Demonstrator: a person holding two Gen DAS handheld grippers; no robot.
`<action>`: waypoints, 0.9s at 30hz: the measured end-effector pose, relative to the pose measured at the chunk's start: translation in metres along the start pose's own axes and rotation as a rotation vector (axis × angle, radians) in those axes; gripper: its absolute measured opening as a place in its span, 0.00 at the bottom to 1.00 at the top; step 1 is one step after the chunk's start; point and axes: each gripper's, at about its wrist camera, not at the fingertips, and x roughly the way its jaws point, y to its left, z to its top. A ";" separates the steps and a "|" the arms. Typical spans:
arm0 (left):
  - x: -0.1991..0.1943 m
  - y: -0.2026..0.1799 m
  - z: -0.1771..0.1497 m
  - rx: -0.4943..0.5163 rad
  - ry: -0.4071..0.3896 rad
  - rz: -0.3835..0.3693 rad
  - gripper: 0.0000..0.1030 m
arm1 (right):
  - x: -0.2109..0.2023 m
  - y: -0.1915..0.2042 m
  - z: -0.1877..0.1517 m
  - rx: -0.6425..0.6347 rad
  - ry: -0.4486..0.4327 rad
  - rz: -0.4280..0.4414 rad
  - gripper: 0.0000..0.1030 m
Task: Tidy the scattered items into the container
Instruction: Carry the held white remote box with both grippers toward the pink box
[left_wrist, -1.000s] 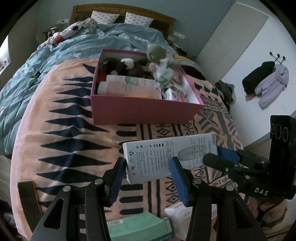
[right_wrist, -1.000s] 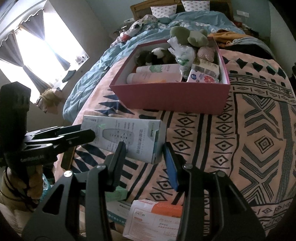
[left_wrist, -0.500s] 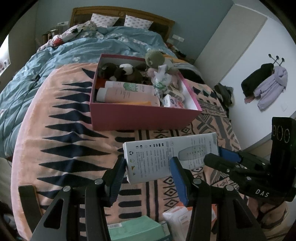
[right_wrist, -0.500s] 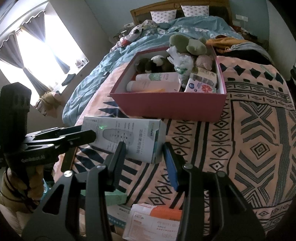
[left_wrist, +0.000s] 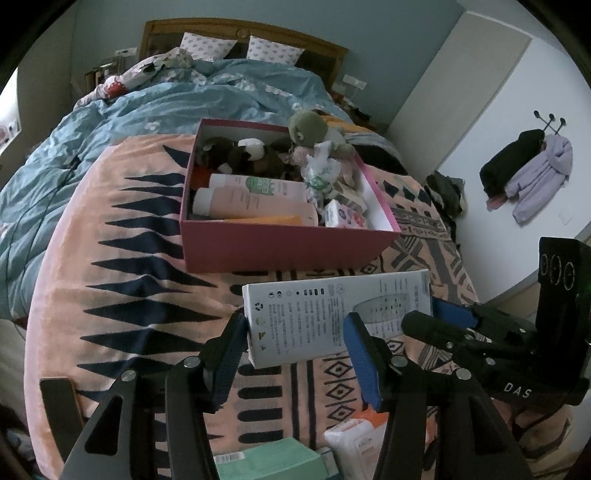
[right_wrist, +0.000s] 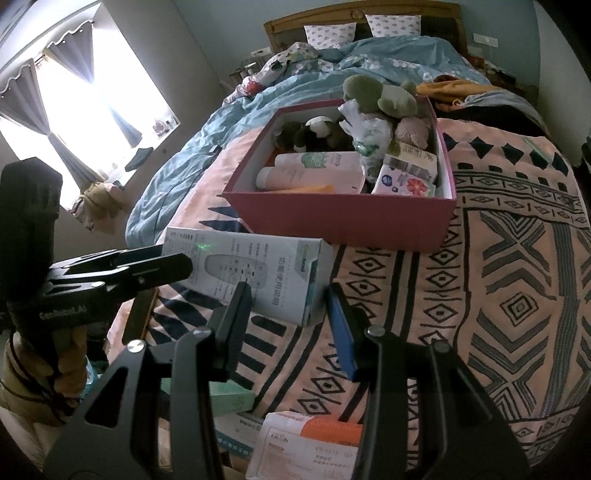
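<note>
I hold the carton (left_wrist: 336, 317) in the air between my two tools, short of the pink box (left_wrist: 288, 247) and on its near side, above the patterned blanket (left_wrist: 122, 280).

**Grip.** My left tool (left_wrist: 295, 343) has its jaws around the carton's left end, and they are opening; the inner pad still looks to touch the carton's end face, the other I cannot judge. My right tool (right_wrist: 286, 306) is clenched on the opposite end.

**Risks.**
- If the left jaws part fully, the carton hangs from the right tool alone — a long lever on a grip at one end. It could sag, twist or slip onto the blanket.
- The box is already crowded with bottles (left_wrist: 255, 199), packets and soft toys (left_wrist: 314, 129). A carton this long may not seat flat; it could rest on the pile and slide off the rim.
- Brought in too low, it could strike the box's near wall and push the box along the bed.

**Orientation.** The carton's long axis runs roughly parallel to the box's near wall, left to right in the left view, with the right end a little higher. Its printed broad face is turned up toward me; one short end points to each tool.

More loose packs (right_wrist: 306, 443) lie on the side of the carton away from the box — not yet tidied.
</note>
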 end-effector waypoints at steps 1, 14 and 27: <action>0.000 0.000 0.000 0.001 -0.001 0.001 0.53 | 0.000 0.000 0.001 -0.001 -0.002 0.000 0.44; -0.001 -0.003 0.008 0.005 -0.019 0.005 0.53 | -0.001 -0.002 0.009 -0.006 -0.020 0.003 0.44; -0.002 -0.005 0.019 0.025 -0.034 0.013 0.53 | -0.004 -0.003 0.020 -0.012 -0.044 0.002 0.44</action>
